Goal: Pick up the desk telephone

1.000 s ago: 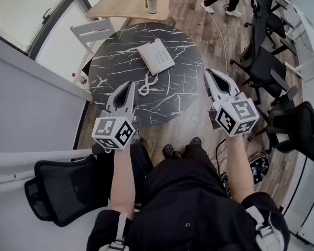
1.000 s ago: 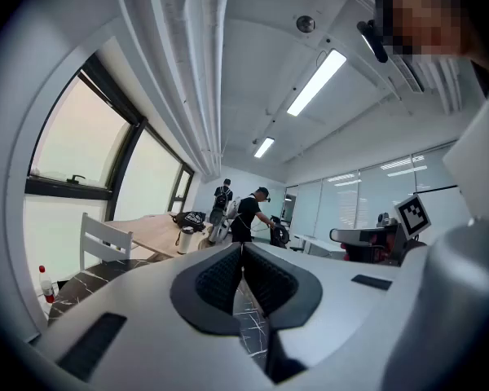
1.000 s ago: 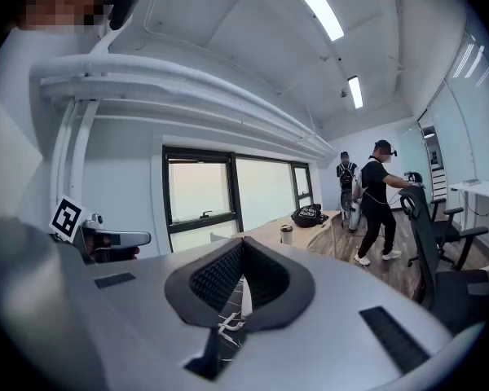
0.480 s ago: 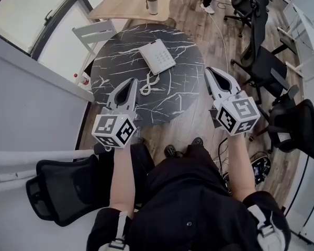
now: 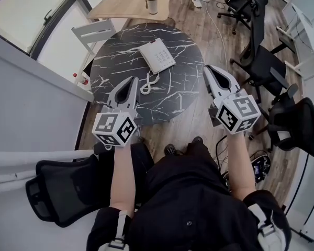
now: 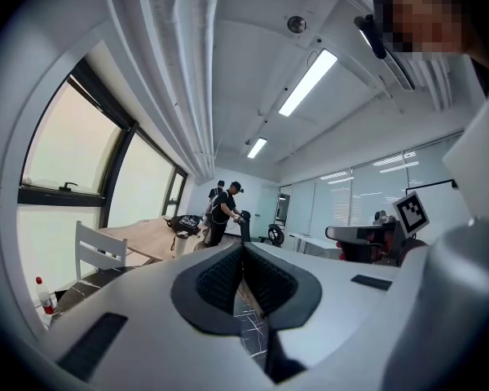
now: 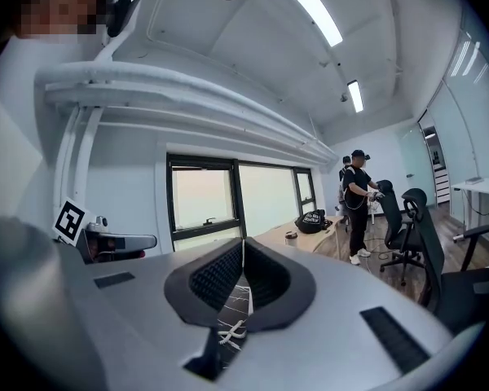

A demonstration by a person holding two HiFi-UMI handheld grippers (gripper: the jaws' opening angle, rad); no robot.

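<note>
The desk telephone (image 5: pixel 156 56) sits untouched; both tools are closed on nothing.
It lies flat toward twelve o'clock on the round marble table (image 5: pixel 115 61), its coiled cord (image 5: pixel 148 83) trailing toward six. The left gripper (image 5: pixel 132 80) hovers over the seven o'clock side and the right gripper (image 5: pixel 209 69) just off the rim at three, each with its jaws pressed together.

You are facing the round black marble-patterned table (image 5: pixel 115 61). The white push-button desk telephone (image 5: pixel 156 55) is lying on its far half, its coiled white cord (image 5: pixel 148 83) trailing toward you. Your left gripper (image 5: pixel 131 81) is hovering over the near left rim, and your right gripper (image 5: pixel 209 69) is hanging just off the right rim.
</note>
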